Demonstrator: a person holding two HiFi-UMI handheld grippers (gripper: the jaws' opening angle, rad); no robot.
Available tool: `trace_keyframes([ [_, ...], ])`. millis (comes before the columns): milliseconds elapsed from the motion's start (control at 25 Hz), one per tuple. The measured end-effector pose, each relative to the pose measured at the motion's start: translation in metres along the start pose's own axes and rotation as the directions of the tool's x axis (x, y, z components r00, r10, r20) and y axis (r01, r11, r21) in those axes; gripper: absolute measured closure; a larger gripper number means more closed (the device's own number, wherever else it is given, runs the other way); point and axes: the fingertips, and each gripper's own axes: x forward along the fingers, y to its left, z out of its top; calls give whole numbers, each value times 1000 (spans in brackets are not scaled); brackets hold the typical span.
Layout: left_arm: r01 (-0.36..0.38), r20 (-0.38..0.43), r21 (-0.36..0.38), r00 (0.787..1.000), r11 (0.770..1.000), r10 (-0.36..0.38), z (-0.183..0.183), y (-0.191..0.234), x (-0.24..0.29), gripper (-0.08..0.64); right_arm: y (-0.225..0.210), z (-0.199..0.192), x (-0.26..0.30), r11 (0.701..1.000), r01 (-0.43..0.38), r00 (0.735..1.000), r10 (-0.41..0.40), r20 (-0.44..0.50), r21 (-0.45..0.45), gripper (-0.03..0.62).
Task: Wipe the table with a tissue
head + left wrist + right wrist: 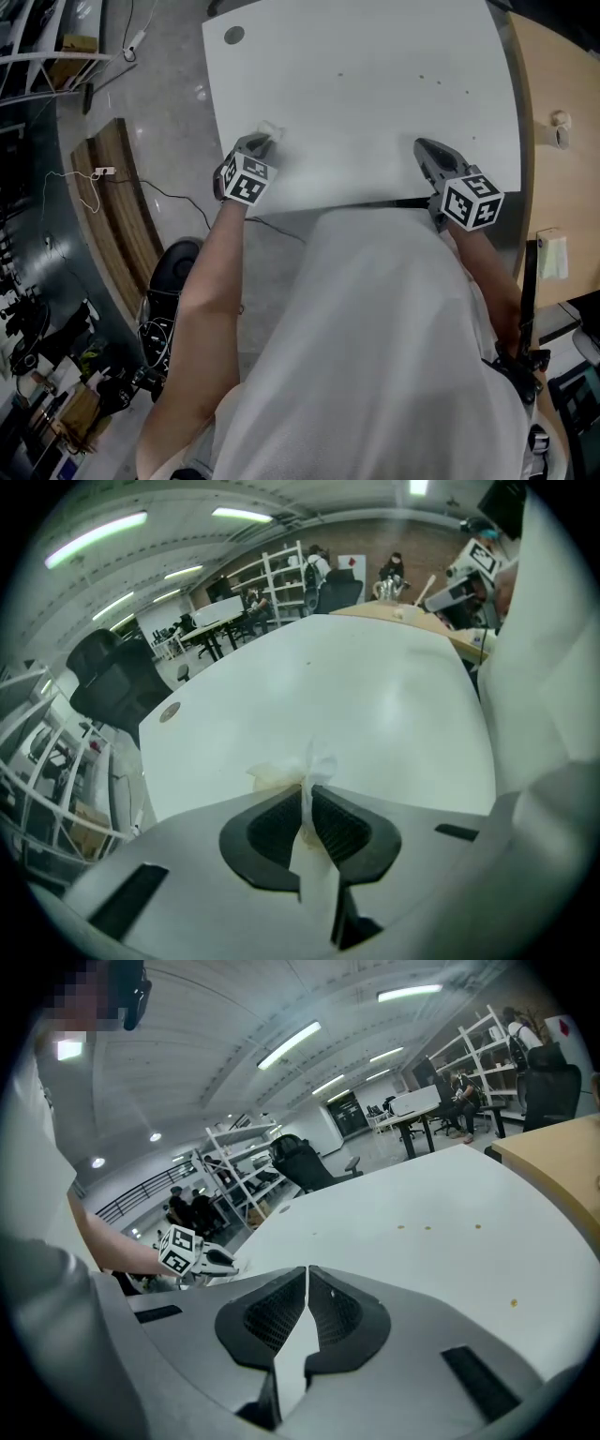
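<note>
The tissue (269, 129) lies on the table (375, 141) near its left edge, specks (422, 77) farther back and right.

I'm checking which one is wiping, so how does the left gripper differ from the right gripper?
The left gripper is shut on a tissue; the right gripper is shut on nothing. The left gripper is by the table's near left corner; the right gripper is further right along the near edge. Both carry a marker cube.

Pale wooden desk (553, 84) at the right, black office chair (117, 682), white shelving (284, 569) (people seated beyond)
</note>
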Motion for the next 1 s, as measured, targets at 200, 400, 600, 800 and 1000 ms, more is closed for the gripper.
trace_keyframes([
  [200, 43, -2, 67, 999, 997, -43, 19, -13, 10, 520, 5, -3, 2, 1000, 17, 1000, -17, 1, -4, 572],
  [400, 29, 8, 73, 1000, 997, -30, 36, -27, 15, 522, 9, -2, -2, 999, 42, 999, -42, 15, -20, 572],
  [600, 21, 17, 110, 1000, 994, -23, 49, -45, 18, 522, 16, -1, -3, 998, 57, 998, -56, 27, -29, 572],
  [800, 103, 44, 121, 993, 987, -109, 69, -80, 22, 522, 23, 2, -3, 997, 70, 997, -69, 45, -34, 572],
  [1000, 217, 72, 89, 972, 972, -224, 100, -111, 23, 522, 1, 3, -16, 996, 85, 995, -84, 62, -21, 572],
])
